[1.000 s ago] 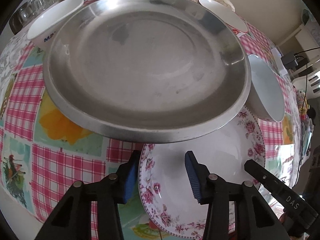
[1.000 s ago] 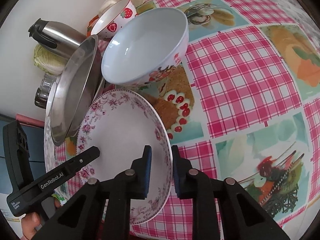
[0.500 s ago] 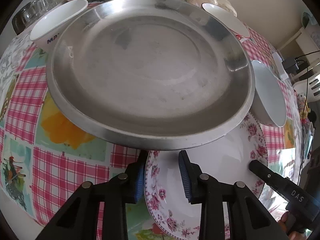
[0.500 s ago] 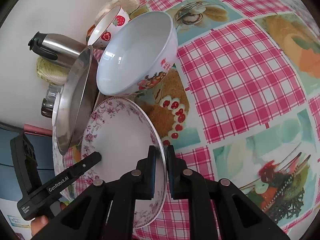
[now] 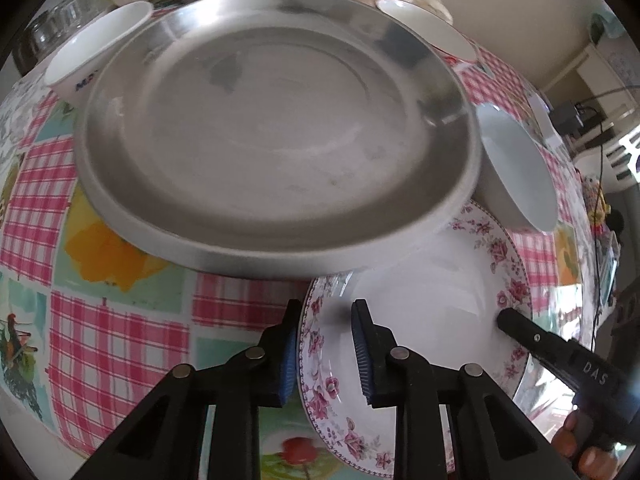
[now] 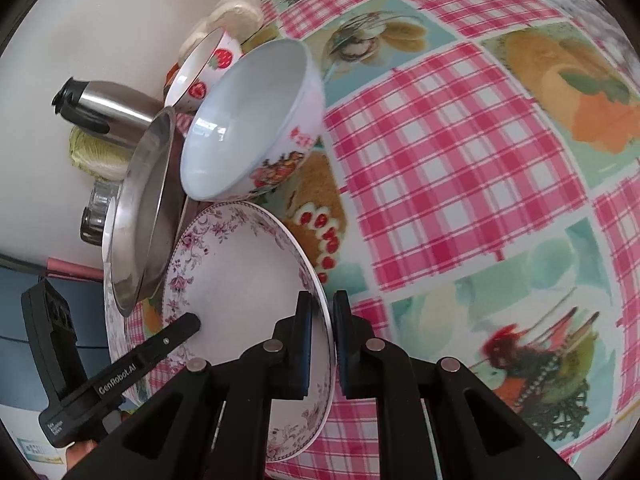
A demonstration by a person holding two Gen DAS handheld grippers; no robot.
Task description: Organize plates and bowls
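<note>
1. The floral plate lies near the front of the bench, its far edge tucked under the steel plate. Both grippers hold it at opposite rims, presumably so it can be drawn out level.
2. The right gripper is clamped tight on the plate's rim, one pad inside and one outside.
3. The left gripper straddles the opposite rim and its jaws are closing; the outer pad sits at the rim, while the inner pad appears not yet pressed against the plate.
4. The steel plate looks propped on neighbouring crockery rather than flat, so it may shift if the floral plate moves.
5. A white bowl with printed sides tilts just beside both plates; a strawberry bowl stands behind it. A third bowl sits at the steel plate's far left.
6. Whether the steel plate actually bears on the floral plate is hidden. The kettle and background items are cut off or blurred.
</note>
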